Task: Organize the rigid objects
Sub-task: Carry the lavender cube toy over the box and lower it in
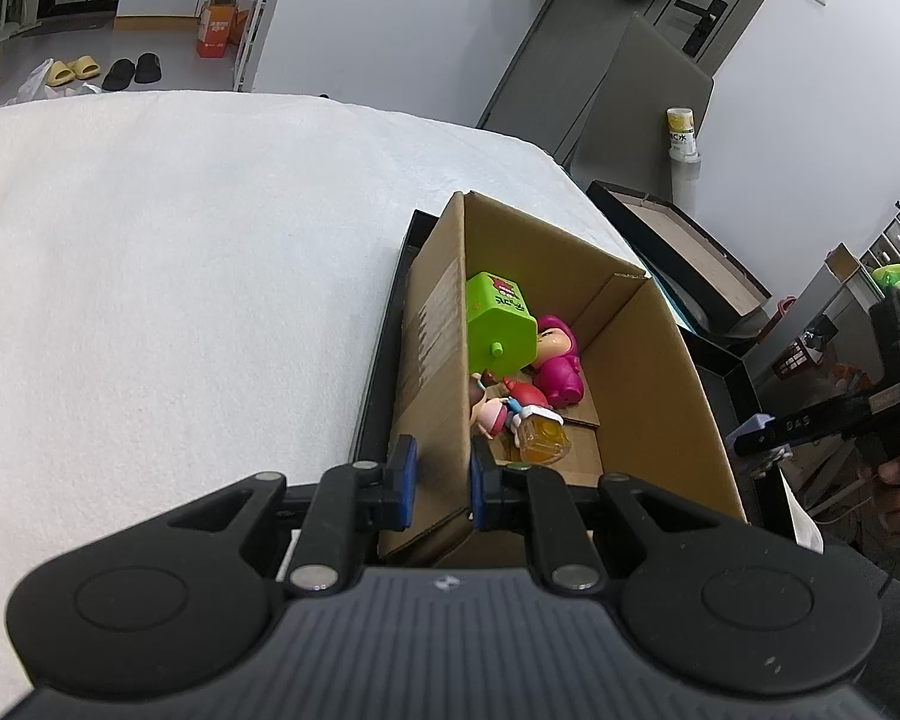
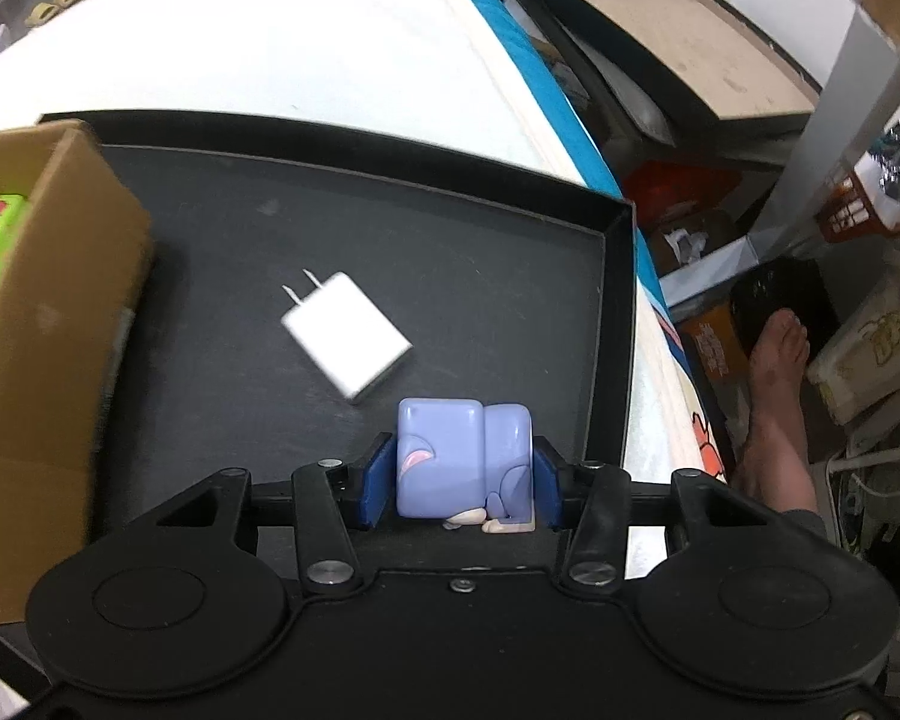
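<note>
Your left gripper (image 1: 441, 480) is pinched nearly closed on the near wall of the cardboard box (image 1: 642, 372), one blue pad outside the wall and one inside, so that the cardboard fills the narrow gap between them. Just ahead of the inside pad, on the box floor, lie a small amber bottle (image 1: 543, 438) and a little pink-hatted figure (image 1: 489, 414); farther ahead sit a magenta figure (image 1: 555, 360) and a green block toy (image 1: 498, 324), the green one leaning against the wall you hold. The box stands in a black tray (image 2: 615, 324) on the white bedspread (image 1: 180, 270). Your right gripper (image 2: 459, 480) has its jaws partly closed on a lilac block-shaped toy (image 2: 462, 456); the blue pads press on both of its sides, and it fills the space between them. The toy's pale feet point back toward your hand. Ahead of those jaws and slightly left, a white plug charger (image 2: 345, 333) lies flat on the tray floor, apart from the toy. The box is well to the left of the jaws, at the tray's left end.
</note>
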{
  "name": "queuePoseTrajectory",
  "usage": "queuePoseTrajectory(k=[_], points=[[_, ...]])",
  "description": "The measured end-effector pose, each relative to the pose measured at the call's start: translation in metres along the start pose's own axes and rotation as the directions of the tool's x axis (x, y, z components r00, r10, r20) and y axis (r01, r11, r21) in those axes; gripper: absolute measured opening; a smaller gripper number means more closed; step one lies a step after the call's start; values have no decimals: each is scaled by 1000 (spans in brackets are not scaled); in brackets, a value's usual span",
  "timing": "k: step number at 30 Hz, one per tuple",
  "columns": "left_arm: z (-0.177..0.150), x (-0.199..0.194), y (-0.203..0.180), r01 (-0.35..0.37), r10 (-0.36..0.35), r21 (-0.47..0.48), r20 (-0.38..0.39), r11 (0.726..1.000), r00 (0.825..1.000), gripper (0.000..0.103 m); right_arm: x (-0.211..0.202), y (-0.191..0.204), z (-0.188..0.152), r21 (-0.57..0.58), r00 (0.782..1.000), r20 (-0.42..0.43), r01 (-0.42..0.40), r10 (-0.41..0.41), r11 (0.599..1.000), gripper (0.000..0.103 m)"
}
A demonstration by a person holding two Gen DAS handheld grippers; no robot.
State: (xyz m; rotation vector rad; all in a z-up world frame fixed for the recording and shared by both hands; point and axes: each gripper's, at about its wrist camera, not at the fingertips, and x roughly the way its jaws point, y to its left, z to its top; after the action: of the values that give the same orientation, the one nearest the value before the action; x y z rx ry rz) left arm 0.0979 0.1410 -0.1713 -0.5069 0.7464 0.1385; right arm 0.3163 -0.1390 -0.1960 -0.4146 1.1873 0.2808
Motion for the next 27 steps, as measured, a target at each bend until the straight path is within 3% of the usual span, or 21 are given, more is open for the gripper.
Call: queuePoseTrajectory(k=[27], points=[[1,-1,2,8,-8,-9,-3,1000,1000,15,-96,67,28,-90,983,145,-100,113,991,46]])
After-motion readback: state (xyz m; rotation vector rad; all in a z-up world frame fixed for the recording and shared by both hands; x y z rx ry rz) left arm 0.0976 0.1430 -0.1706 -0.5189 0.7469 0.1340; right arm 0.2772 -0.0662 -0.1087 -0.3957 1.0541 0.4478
